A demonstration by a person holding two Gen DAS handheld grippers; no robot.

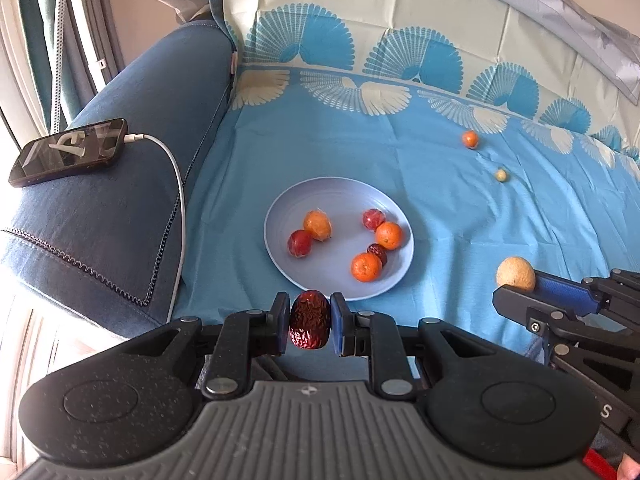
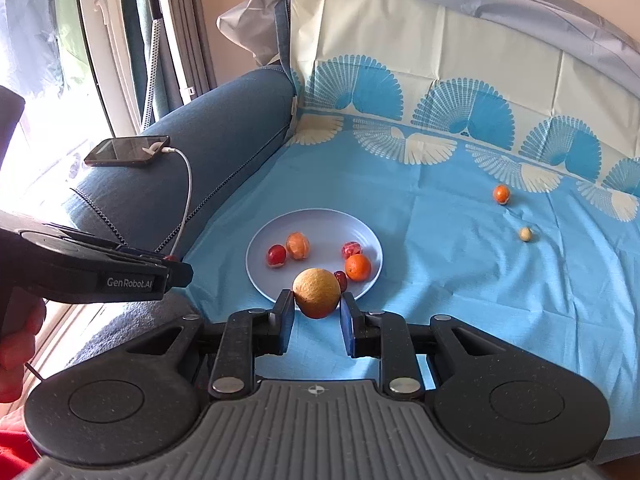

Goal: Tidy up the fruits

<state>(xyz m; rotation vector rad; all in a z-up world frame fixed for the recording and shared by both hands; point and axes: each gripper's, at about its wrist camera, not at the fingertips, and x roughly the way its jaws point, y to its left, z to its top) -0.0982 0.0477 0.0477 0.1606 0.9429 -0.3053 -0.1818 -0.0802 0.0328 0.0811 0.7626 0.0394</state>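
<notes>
Clamped between the blue pads of the left hand-held gripper (image 1: 310,322), at the bottom centre of the left wrist view, sits a dark red wrinkled date (image 1: 309,319), held just short of the near rim of a pale blue plate (image 1: 280,216). In the right wrist view the right hand-held gripper (image 2: 317,314) has its pads pressed to either side of a tan round fruit (image 2: 316,292), which hangs in front of the plate's near edge; the same fruit shows at the right edge of the left wrist view, resting at that gripper's tip.

On the plate lie two tangerines (image 1: 366,267) toward its right and lower part, a second small date (image 1: 378,254) touching them, a wrapped red fruit (image 1: 374,219) above them, and on the left another wrapped red fruit (image 1: 300,243) touching a wrapped orange fruit (image 1: 318,225).

Away from the plate, in the upper right of the left wrist view, a small orange fruit (image 1: 470,139) and a smaller pale round fruit (image 1: 501,175) lie apart on the blue patterned cloth (image 1: 440,208) that covers the sofa seat.

At the left of the frame, a phone (image 1: 68,152) rests on the blue sofa arm (image 1: 132,160) with a white cable (image 1: 176,184) plugged in.
</notes>
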